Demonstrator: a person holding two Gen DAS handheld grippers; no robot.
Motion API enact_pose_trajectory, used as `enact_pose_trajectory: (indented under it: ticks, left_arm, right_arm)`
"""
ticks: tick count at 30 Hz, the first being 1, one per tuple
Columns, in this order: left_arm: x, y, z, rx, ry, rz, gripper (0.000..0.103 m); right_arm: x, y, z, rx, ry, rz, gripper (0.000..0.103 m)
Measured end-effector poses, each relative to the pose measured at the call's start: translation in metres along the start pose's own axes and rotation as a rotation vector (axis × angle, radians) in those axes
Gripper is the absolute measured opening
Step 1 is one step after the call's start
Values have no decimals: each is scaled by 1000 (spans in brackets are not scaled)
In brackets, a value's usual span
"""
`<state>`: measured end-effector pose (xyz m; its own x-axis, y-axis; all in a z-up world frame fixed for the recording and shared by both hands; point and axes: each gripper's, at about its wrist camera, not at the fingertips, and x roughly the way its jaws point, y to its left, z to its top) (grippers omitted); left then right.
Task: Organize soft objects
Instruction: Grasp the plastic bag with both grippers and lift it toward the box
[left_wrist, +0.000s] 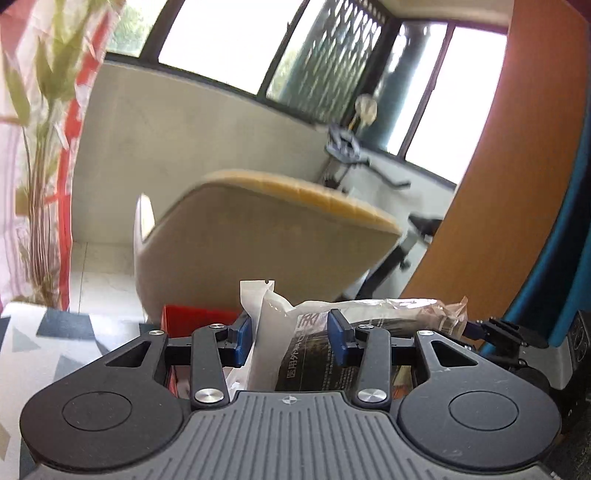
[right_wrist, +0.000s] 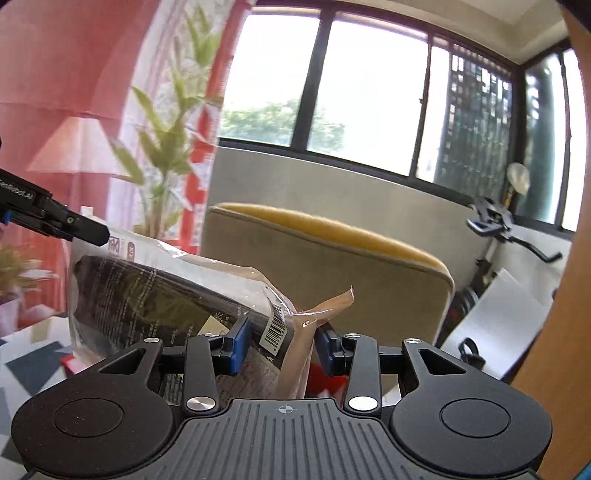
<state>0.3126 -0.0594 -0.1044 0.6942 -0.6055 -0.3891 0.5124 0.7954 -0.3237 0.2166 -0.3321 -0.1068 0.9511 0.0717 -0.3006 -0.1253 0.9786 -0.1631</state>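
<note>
A soft plastic-wrapped pack with a dark printed label is held in the air by both grippers. In the left wrist view my left gripper (left_wrist: 291, 341) is shut on the pack's (left_wrist: 310, 354) white end, and the right gripper (left_wrist: 491, 332) shows at its far end. In the right wrist view my right gripper (right_wrist: 282, 345) is shut on the pack's (right_wrist: 155, 295) barcode end and crinkled film tail, and the left gripper (right_wrist: 88, 230) grips its far upper corner. A red box (left_wrist: 195, 317) lies below the pack.
A beige cushioned chair (right_wrist: 325, 269) stands close ahead. A patterned cloth (left_wrist: 44, 339) covers the table at left. A potted plant (right_wrist: 166, 147), a red curtain, an exercise bike (right_wrist: 498, 229) and an orange wooden panel (left_wrist: 517, 147) surround the space.
</note>
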Motion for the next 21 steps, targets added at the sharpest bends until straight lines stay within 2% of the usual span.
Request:
enact_pose_trajectory:
  ticks: [4,8,16,21]
  left_arm:
    - [16,3,-19,15,90,22,44]
    - [30,22,-32,-16,153,46,44]
    - [36,46,-45,-33,239,93,44]
    - [34,37,-49,-21,283,108,44]
  right_arm:
    - [13,-1,-33,47,86,18,31]
    - [22,6,-56,53,152,45,24]
    - [32,16,-66,141,230,84,20]
    - [39,11,-76,239,303,103,17]
